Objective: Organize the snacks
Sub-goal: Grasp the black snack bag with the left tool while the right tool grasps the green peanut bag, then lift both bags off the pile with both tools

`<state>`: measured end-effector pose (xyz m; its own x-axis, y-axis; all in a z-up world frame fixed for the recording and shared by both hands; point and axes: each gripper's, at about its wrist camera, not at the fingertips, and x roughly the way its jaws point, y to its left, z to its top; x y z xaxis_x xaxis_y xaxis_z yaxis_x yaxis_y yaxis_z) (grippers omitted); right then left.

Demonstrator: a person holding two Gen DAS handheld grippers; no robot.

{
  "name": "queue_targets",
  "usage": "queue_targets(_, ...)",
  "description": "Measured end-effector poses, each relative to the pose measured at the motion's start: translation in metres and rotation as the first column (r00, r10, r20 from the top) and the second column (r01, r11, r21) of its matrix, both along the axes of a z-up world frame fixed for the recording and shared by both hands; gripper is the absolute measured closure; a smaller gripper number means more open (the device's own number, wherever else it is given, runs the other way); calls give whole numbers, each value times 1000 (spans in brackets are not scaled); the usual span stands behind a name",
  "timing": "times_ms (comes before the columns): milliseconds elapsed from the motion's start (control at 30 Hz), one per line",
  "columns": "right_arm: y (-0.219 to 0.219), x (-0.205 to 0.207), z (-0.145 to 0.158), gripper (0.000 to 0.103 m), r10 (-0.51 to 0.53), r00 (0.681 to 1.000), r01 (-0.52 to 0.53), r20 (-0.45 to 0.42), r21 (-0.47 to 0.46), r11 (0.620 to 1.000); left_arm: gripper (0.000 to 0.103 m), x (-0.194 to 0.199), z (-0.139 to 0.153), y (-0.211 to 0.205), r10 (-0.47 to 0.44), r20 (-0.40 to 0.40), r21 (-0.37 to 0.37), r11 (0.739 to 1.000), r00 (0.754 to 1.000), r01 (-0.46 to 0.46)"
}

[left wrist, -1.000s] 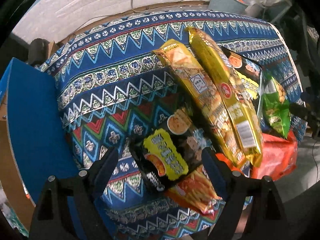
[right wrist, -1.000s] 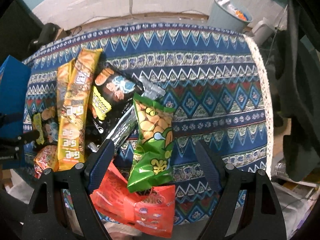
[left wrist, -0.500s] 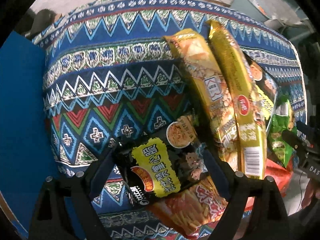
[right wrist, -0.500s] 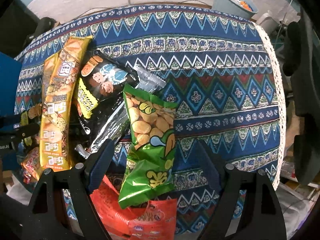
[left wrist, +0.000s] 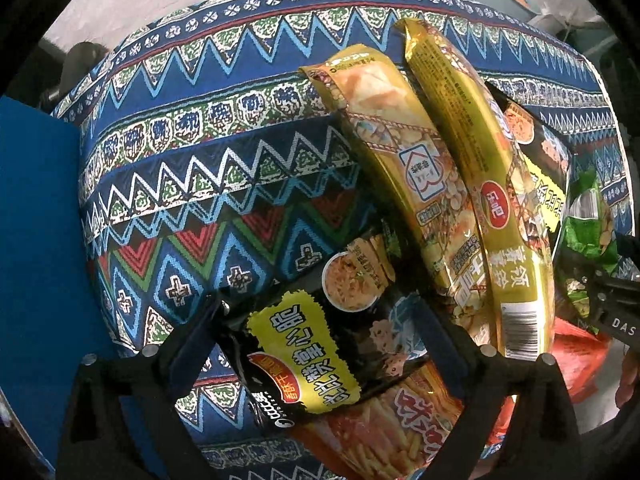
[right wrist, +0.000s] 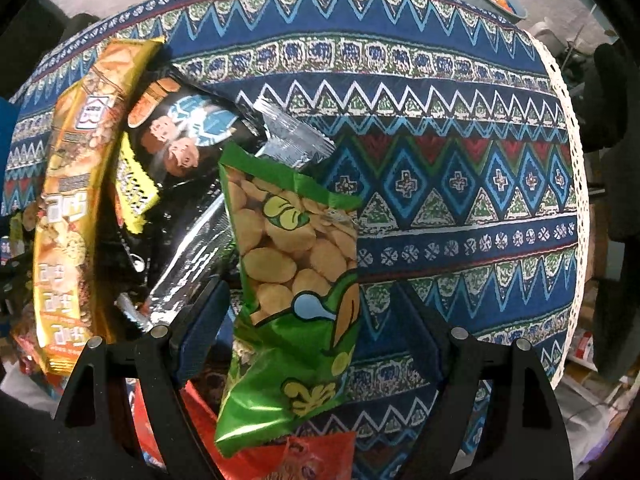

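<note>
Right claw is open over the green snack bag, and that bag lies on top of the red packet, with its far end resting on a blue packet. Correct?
One slip: in the right wrist view the green snack bag's far end overlaps a silver wrapper, not a blue packet. The right claw is open over it, and the bag's near end does lie on the red packet.

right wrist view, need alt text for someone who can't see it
The right gripper, jaws open, points down over a green bean snack bag that lies between its fingers, untouched. The bag rests on a patterned tablecloth, overlapping a black and silver packet beside a long yellow pack, with a red bag below.
</note>
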<state>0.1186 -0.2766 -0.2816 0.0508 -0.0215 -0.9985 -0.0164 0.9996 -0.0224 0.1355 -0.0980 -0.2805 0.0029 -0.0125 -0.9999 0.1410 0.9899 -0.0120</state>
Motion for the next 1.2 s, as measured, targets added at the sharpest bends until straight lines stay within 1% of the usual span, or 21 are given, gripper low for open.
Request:
queue_targets(33,0,0,-2,21,5,1000,-5,2,-3,1000,13,0,3,-6,-1,10,4,1000,1000,1)
queue_targets(67,1,2,-1,21,14,1000,-14,2,-7,1000,19,1,4,-8,-1,17,10,1000,1000,0)
queue_targets(100,2,2,-2,28,27,1000,-27,1,-13,1000,24,2,5,-9,-1,23,12,1000,1000,0)
queue_targets(133,2,1,-2,32,38,999,-38,-2,-12,999,26,3,7,-9,2,22,2,1000,1000,-2)
queue_targets(167,7,-2,-4,44,49,999,-49,-6,-5,999,28,4,7,-8,7,19,-7,1000,1000,-7)
queue_targets(200,9,-3,-4,47,58,998,-58,-12,0,998,30,6,7,-7,16,17,-18,1000,1000,-16)
queue_targets(333,29,-9,-4,53,100,995,-100,7,-30,995,34,10,9,-1,34,15,-53,998,999,-33)
queue_targets(367,31,-9,-2,59,105,994,-104,15,-38,994,37,11,10,0,35,17,-56,998,999,-34)
queue_targets(400,36,-10,1,61,107,994,-106,22,-44,993,37,12,11,1,35,17,-58,998,999,-34)
queue_targets(433,39,-11,4,61,109,994,-107,28,-47,993,38,13,12,1,37,21,-60,998,999,-36)
queue_targets(500,44,-11,6,61,112,993,-110,37,-42,993,47,12,15,7,42,22,-77,996,999,-40)
queue_targets(667,50,-11,13,62,119,991,-116,65,-46,992,61,16,33,9,58,45,-116,992,997,-52)
queue_targets(733,50,-10,20,63,117,990,-114,78,-45,992,70,19,39,13,63,53,-123,991,997,-56)
queue_targets(767,51,-9,23,63,117,990,-113,84,-45,993,79,20,40,16,68,55,-124,990,996,-61)
queue_targets(933,51,-8,33,63,117,987,-112,113,-48,993,79,16,43,31,95,49,-144,986,994,-87)
queue_targets(967,49,-5,34,63,117,986,-113,115,-45,993,79,9,43,34,95,50,-146,985,994,-87)
queue_targets(1033,52,-5,34,63,115,986,-111,120,-38,993,76,7,41,34,86,45,-155,985,995,-78)
queue_targets(1067,50,-6,34,63,115,986,-112,122,-36,993,71,-2,42,41,83,48,-145,987,995,-75)
queue_targets(1100,51,-5,37,63,118,986,-114,121,-36,993,60,-5,41,42,80,52,-132,989,995,-73)
queue_targets(1133,52,-4,38,63,120,986,-116,120,-35,993,54,-8,42,43,74,57,-124,990,996,-66)
queue_targets(1200,48,-8,45,63,121,986,-118,116,-32,993,29,-11,44,36,49,80,-104,994,996,-41)
